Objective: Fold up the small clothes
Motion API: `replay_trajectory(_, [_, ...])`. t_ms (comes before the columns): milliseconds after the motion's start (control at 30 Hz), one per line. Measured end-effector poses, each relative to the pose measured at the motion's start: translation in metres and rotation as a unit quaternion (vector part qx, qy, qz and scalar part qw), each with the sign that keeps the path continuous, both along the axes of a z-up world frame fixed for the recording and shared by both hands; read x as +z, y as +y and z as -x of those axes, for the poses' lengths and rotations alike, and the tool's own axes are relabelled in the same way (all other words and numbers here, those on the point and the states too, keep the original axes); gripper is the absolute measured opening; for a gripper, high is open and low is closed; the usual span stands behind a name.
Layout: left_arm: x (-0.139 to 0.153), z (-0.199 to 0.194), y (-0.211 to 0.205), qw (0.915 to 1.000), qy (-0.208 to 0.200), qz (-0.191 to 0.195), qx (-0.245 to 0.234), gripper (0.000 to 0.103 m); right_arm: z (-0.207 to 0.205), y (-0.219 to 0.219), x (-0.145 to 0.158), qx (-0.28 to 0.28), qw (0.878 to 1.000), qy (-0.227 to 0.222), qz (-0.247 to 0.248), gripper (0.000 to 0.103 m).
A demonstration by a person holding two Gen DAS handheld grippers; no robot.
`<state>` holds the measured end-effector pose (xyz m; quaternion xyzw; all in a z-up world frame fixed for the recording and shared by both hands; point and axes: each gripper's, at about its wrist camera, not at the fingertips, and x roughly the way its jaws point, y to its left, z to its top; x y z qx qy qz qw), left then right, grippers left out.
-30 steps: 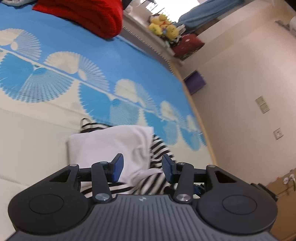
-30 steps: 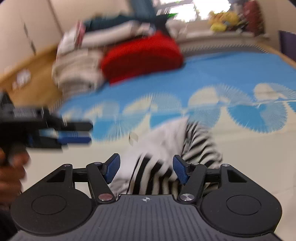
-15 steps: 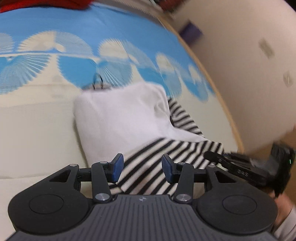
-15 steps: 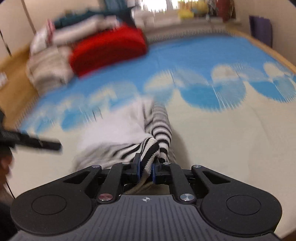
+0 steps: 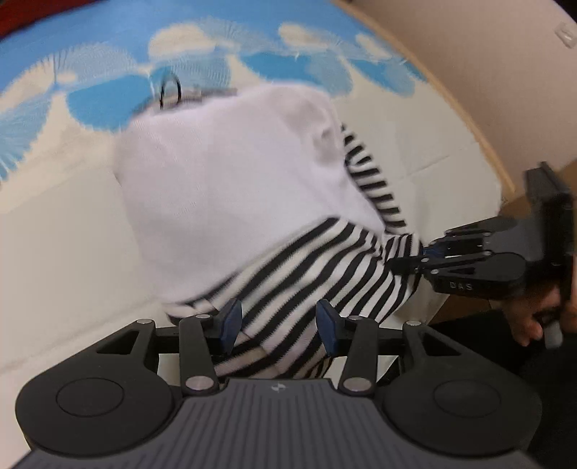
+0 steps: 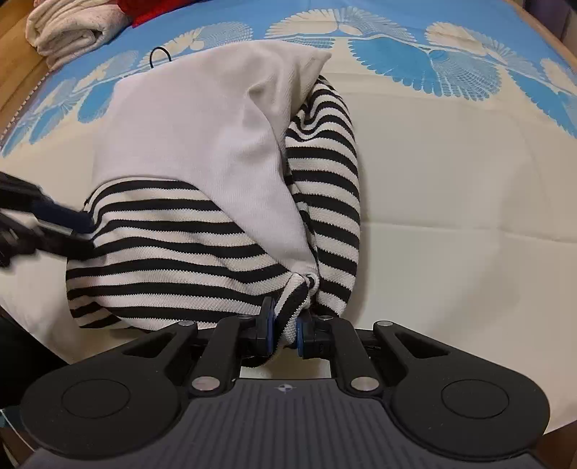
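Folding barely begun: top (image 6: 187, 151) lay rumpled on bedspread (image 6: 450, 187).
Right gripper (image 6: 285, 330) pinched its six-o'clock hem; left gripper (image 5: 277, 324) hovered wide apart, gripping nothing.

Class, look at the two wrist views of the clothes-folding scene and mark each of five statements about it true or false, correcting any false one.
1. The right hand-held gripper is shut on a striped edge of the garment. True.
2. The left hand-held gripper is clamped on the white part of the garment. False: its jaws stand open, with striped fabric between them.
3. The garment is plain white all over. False: it has a white part and black-and-white stripes.
4. The garment lies on a bedcover patterned in blue and cream. True.
5. A folded cream towel lies on top of the garment. False: it sits apart, at the far left corner.
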<state>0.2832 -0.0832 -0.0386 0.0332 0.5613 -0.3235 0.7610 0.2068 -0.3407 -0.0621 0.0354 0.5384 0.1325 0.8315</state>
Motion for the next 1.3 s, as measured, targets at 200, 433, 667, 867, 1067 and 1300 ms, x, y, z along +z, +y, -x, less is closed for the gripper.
replay_trajectory(200, [-0.048,0.019,-0.019,0.9936,0.010,-0.087,-0.071,0.058,0.000,-0.013,-0.003,0.010,1.000,0.002,-0.020,0.011])
replay_trajectory(433, [-0.027,0.017,-0.006,0.9943,0.001,-0.081,-0.069,0.059,-0.002,-0.045,0.024,-0.066,0.993,-0.060,-0.083,0.026])
replay_trajectory(667, [0.005,-0.016,0.039,0.9967,-0.033,-0.051,0.053,0.059,-0.017,-0.058,0.042,-0.136,0.962,-0.153,-0.180,0.035])
replay_trajectory(867, [0.023,-0.036,0.077,0.9903,-0.042,-0.038,0.127,0.059,-0.070,-0.029,0.024,-0.156,0.961,-0.114,-0.196,0.057])
replay_trajectory(1067, [0.026,-0.036,0.094,0.9878,-0.040,-0.027,0.148,0.059,-0.110,-0.015,0.004,-0.197,0.949,-0.082,-0.233,0.050])
replay_trajectory(1300, [0.026,-0.037,0.098,0.9870,-0.043,-0.022,0.153,0.059,-0.100,-0.016,0.046,-0.222,0.909,-0.268,-0.229,0.003])
